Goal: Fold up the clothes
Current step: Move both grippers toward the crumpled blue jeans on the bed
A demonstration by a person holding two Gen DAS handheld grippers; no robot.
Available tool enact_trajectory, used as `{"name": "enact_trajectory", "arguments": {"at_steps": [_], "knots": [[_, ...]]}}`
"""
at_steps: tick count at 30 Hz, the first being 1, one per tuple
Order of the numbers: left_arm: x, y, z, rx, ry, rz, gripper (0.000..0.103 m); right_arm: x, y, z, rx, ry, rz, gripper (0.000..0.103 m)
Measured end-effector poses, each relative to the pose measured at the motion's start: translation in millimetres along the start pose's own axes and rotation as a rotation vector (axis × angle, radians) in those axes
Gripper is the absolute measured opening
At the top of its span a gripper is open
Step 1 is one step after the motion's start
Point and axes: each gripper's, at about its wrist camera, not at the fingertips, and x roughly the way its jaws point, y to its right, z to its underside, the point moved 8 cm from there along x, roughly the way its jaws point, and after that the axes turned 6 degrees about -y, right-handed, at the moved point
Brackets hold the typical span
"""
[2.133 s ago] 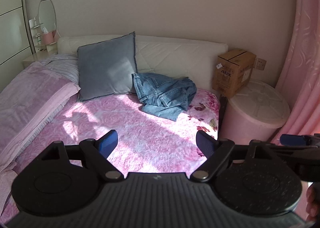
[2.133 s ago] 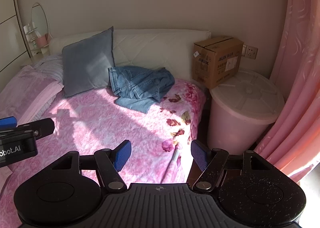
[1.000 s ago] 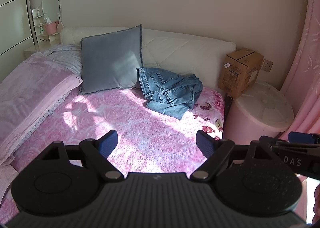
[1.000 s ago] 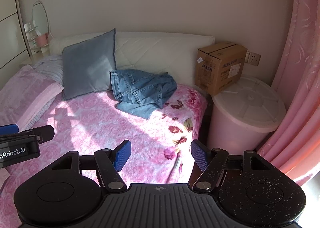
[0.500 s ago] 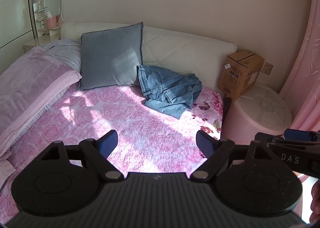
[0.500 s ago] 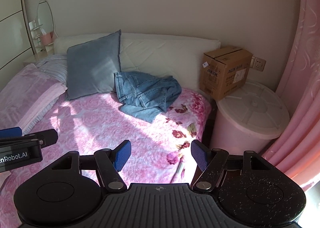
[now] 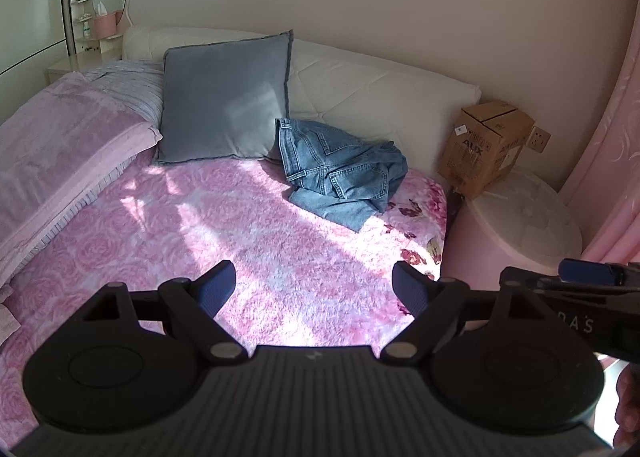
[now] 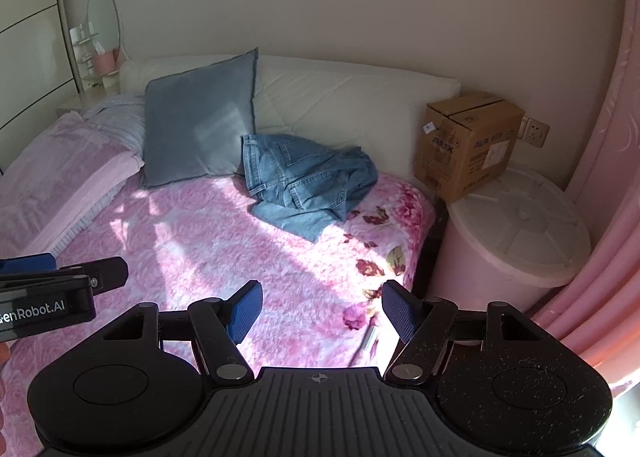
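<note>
A crumpled pair of blue jeans [image 7: 342, 175] lies on the pink floral bedspread [image 7: 260, 241] near the white headboard; it also shows in the right wrist view [image 8: 304, 181]. My left gripper [image 7: 314, 289] is open and empty, well short of the jeans above the bed's near part. My right gripper [image 8: 322, 309] is open and empty, also far from the jeans. Each gripper shows at the edge of the other's view.
A grey cushion [image 7: 224, 101] leans on the headboard [image 7: 380, 97] left of the jeans. Folded pink blankets [image 7: 52, 153] lie at the left. A cardboard box [image 8: 468, 145] sits on a round pink bin [image 8: 512, 237] right of the bed. Pink curtain [image 8: 600, 177] at right.
Both grippers have moved a little closer to the bed and jeans, with the views shifting slightly. Both stay open and empty.
</note>
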Motion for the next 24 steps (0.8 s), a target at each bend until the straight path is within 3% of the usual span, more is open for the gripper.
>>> {"name": "enact_trajectory", "arguments": {"at_steps": [13,24], "knots": [[11.3,-12.0,-0.7,-0.026,-0.027,-0.046,0.083,18.1,-4.7,0.5,-0.013,-0.035,-0.067,0.069],[51.9,-8.1,-10.9,-0.052,-0.074,-0.041,0.082,51.7,30.5,-5.7,0.046,-0.062,-0.079,0.069]]}}
